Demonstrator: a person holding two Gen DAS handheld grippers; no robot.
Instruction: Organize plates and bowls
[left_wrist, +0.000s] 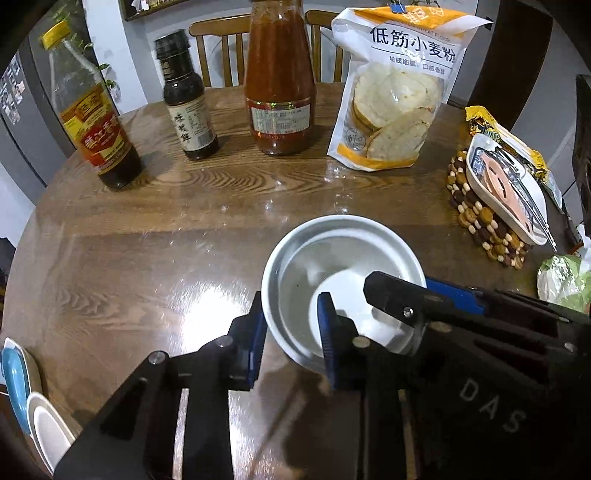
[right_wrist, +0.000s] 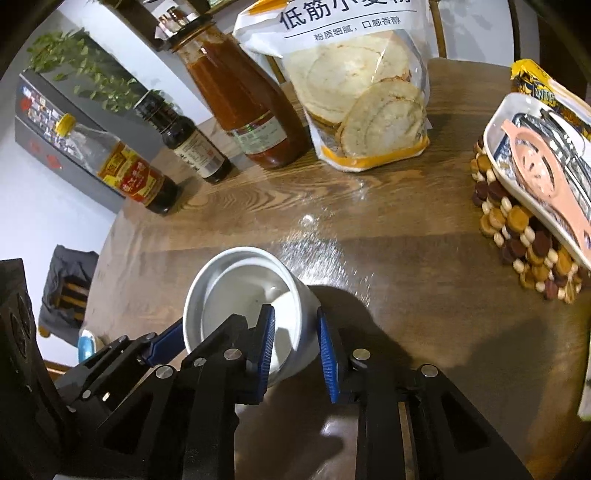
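A white bowl (left_wrist: 332, 258) sits on the round wooden table (left_wrist: 147, 258), with a second rim line showing inside it. My left gripper (left_wrist: 291, 339) straddles its near-left wall, one blue pad outside and one inside, shut on the wall. My right gripper (right_wrist: 295, 347) clamps the opposite wall of the bowl (right_wrist: 236, 280) the same way, with white wall filling the gap between its pads. Each gripper also shows in the other's view: the right gripper's fingers (left_wrist: 388, 291) over the bowl's right side, the left gripper's fingers (right_wrist: 166, 343) at its left. White and blue plates (left_wrist: 40, 424) stand at the table's lower-left edge.
Along the far side stand a yellow-capped bottle (left_wrist: 96, 136), a dark sauce bottle (left_wrist: 188, 110), a tall red sauce bottle (left_wrist: 279, 81) and a flour bag (left_wrist: 395, 96). At the right, a beaded trivet (left_wrist: 480, 221) carries a white dish (left_wrist: 476, 162) with utensils. Chairs stand behind.
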